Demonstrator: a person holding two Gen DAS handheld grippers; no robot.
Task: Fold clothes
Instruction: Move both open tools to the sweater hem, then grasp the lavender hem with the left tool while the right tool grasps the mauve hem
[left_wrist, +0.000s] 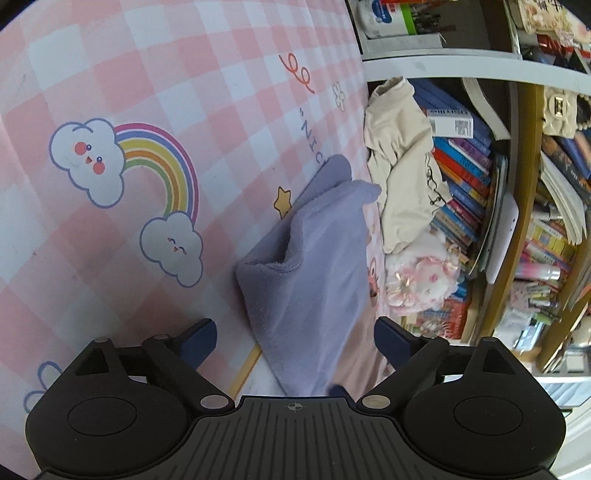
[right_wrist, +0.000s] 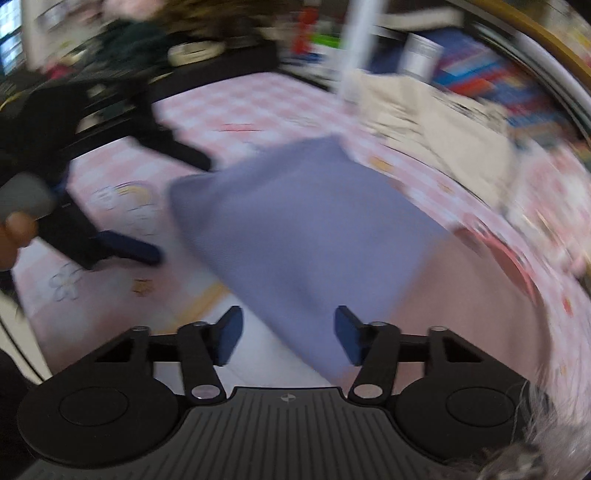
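Note:
A lavender fleece cloth (left_wrist: 310, 266) lies folded on the pink checked mat (left_wrist: 147, 74), its far end bunched into a loose flap. My left gripper (left_wrist: 295, 343) hovers over the cloth's near end, open, with the blue fingers either side of it and not touching. In the blurred right wrist view the same cloth (right_wrist: 295, 229) spreads flat, and my right gripper (right_wrist: 290, 338) stands open just above its near corner. The left gripper (right_wrist: 122, 251) shows there too, held by a hand (right_wrist: 14, 232) at the left edge.
A cream garment (left_wrist: 402, 166) lies crumpled at the mat's right side next to a pink plush toy (left_wrist: 424, 280). Shelves packed with books (left_wrist: 469, 184) stand beyond them. A person's dark sleeve (right_wrist: 74, 110) crosses the far left of the right wrist view.

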